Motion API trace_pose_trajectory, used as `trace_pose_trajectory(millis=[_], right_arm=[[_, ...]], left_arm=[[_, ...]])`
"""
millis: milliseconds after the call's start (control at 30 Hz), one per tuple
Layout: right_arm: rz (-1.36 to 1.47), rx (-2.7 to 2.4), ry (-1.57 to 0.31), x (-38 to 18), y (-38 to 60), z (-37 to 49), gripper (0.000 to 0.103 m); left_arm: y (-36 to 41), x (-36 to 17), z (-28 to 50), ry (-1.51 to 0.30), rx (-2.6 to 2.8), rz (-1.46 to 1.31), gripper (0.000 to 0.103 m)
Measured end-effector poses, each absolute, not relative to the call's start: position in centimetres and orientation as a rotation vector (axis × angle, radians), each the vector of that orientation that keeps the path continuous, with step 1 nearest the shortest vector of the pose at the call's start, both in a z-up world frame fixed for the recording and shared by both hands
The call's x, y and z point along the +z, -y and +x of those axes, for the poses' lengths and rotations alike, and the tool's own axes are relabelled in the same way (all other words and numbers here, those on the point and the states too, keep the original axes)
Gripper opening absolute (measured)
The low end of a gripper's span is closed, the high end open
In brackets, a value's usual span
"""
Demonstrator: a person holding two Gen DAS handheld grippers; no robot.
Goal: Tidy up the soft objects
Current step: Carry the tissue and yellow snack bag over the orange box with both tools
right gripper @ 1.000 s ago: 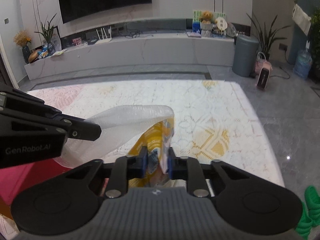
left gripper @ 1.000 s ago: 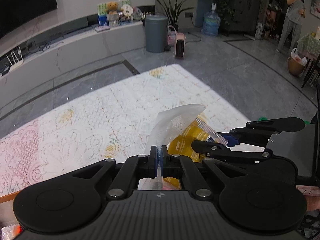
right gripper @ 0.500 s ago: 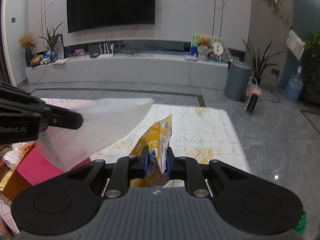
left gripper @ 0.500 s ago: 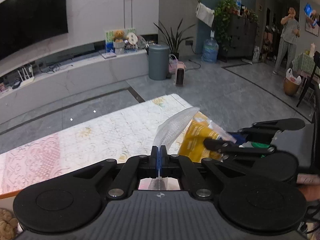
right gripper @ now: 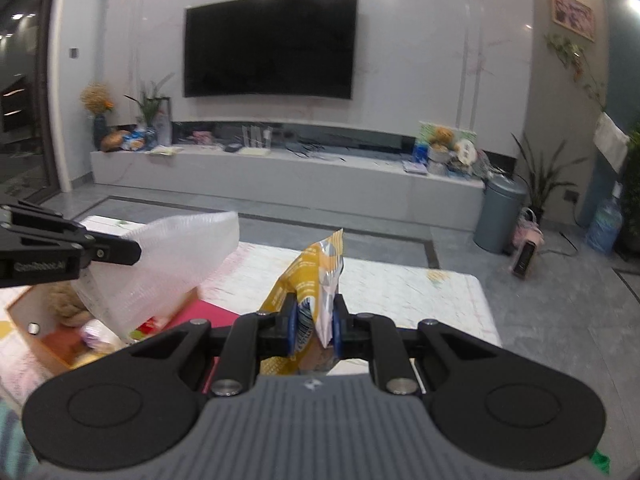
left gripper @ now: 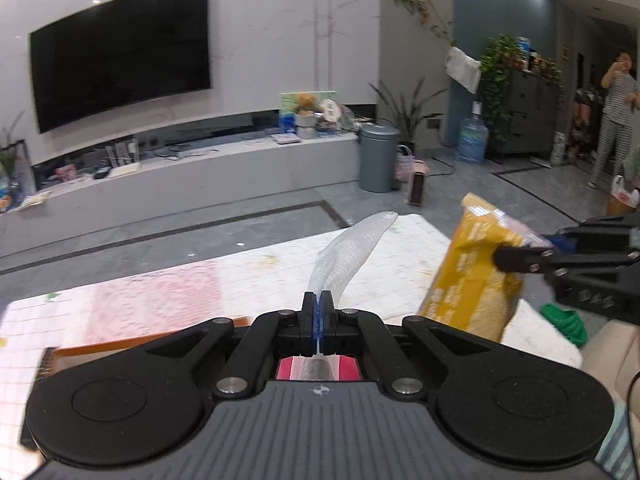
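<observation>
Your left gripper (left gripper: 319, 322) is pinched on the edge of a clear bubble bag (left gripper: 352, 248): near weightless, floppy, slick film, so grip near the seam. Your right gripper (right gripper: 314, 326) is clamped on the yellow snack pack (right gripper: 316, 280), held up over the table (right gripper: 420, 292): light, crinkly, probably crushable, so take the sealed edge. The box (right gripper: 44, 332) sits lower left.

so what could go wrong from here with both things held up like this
The left gripper pinches only a thin edge of the bubble wrap sheet, so it could slip out. The right gripper holds the yellow snack packet by one end; it may swing or get crushed. Both hang above the open box.
</observation>
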State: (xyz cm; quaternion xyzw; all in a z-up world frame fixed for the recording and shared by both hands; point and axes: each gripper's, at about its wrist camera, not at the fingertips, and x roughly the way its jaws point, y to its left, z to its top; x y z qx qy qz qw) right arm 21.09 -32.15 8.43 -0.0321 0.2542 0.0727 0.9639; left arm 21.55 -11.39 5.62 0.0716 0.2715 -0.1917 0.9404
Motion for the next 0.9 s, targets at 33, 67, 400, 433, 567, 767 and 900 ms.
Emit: trace_pose_trajectory(millis=[33, 67, 400, 433, 567, 767, 900], right_arm=[[-0.064, 0.164, -0.510, 8.8, 31.5, 20.9, 0.015], [-0.063, 0.183, -0.506, 9.1, 30.7, 20.6, 0.015], [-0.107, 0.340, -0.532, 8.6, 22.2, 21.2, 0.015], [-0.113, 0.352, -0.542, 8.3, 21.4, 21.6, 0.015], [-0.103, 0.390, -0.600, 6.6, 18.7, 23.5, 0.015], [-0.151, 0.429, -0.677, 3.6, 14.7, 25.9, 0.015], [-0.197, 0.463, -0.724, 1.8, 12.7, 28.5, 0.014]], left_arm=[[10.6, 5.7, 21.4, -0.552, -0.374, 0.149, 0.000], [9.5, 5.9, 21.1, -0.549, -0.353, 0.148, 0.000], [1.4, 5.2, 20.9, -0.581, -0.216, 0.047, 0.000], [0.8, 4.8, 21.0, -0.594, -0.212, 0.034, 0.000], [-1.0, 2.5, 21.7, -0.648, -0.195, -0.016, 0.000], [-4.0, 0.0, 22.2, -0.703, -0.208, -0.090, 0.000], [-4.6, -1.4, 23.8, -0.749, -0.222, -0.154, 0.000]])
